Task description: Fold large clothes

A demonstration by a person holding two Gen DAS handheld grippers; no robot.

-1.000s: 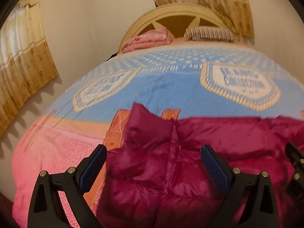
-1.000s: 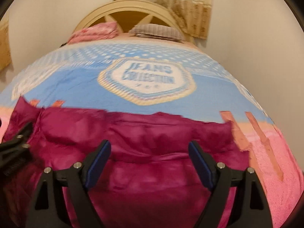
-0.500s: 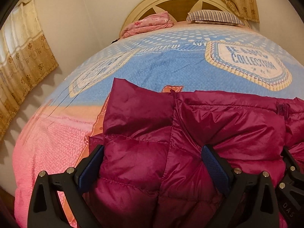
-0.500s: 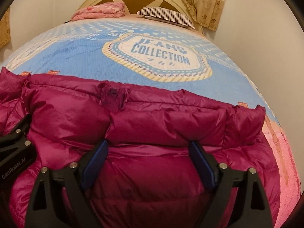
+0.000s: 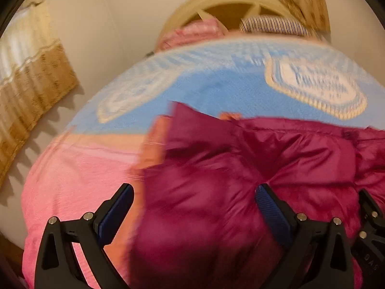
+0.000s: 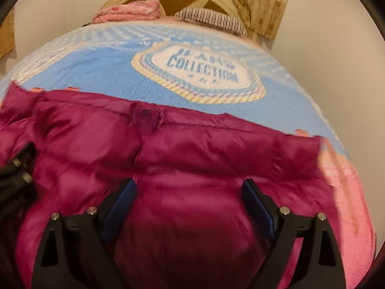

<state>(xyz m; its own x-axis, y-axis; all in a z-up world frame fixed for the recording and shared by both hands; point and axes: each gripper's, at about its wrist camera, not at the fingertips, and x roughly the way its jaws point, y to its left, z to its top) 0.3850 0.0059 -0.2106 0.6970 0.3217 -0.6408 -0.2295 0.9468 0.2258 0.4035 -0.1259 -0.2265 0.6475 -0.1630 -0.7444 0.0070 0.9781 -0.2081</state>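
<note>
A magenta quilted puffer jacket point(image 5: 240, 180) is lying spread across the near end of the bed point(image 5: 211, 89), on a blue and pink blanket. The left tool point(image 5: 193, 198) is being held spread above the jacket's left edge, nothing pinched. The right tool point(image 6: 189, 193), its jaws just having been opening, is gaping over the jacket's middle, with fabric below but not gripped. Only the right view is showing the jacket's right corner; only the left, a gold curtain point(image 5: 31, 91).
</note>
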